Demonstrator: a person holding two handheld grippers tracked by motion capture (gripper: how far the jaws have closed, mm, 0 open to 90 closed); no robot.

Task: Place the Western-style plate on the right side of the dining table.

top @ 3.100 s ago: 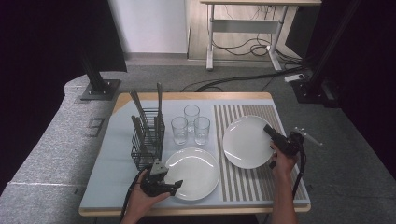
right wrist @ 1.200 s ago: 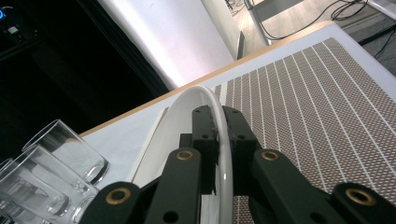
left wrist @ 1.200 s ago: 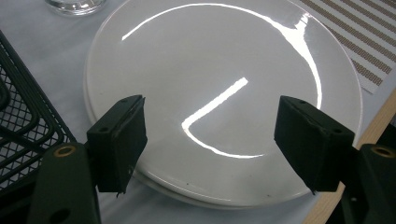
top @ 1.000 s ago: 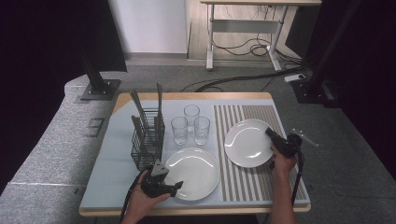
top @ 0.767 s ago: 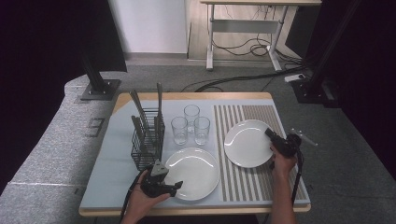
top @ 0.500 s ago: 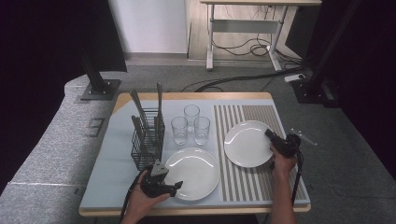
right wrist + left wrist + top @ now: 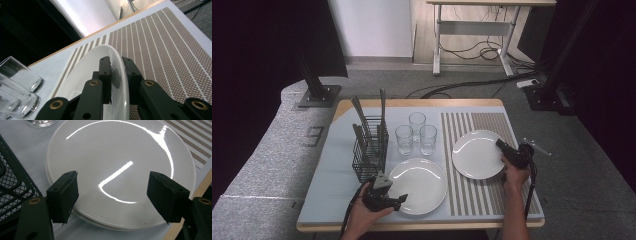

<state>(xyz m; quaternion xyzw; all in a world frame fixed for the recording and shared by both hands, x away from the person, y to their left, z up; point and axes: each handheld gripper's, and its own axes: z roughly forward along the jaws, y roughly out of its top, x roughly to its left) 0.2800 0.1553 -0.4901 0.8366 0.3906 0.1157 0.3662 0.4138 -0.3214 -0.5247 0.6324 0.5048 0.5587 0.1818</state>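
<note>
White glazed plate (image 7: 477, 154) on striped placemat (image 7: 492, 190), right side of table (image 7: 327, 200); right gripper (image 7: 116, 62) straddles its near rim, jaws either side, just been easing apart, pads at rim; plate looks rigid, slick, breakable, moderately heavy; best hold at rim edge, firm pinch, support against tilt; second plate (image 7: 120, 170) sits beside wire basket (image 7: 369, 150); left gripper (image 7: 112, 195) hovers over it, jaws wide apart, nothing between; glasses (image 7: 414, 135) near.
</note>
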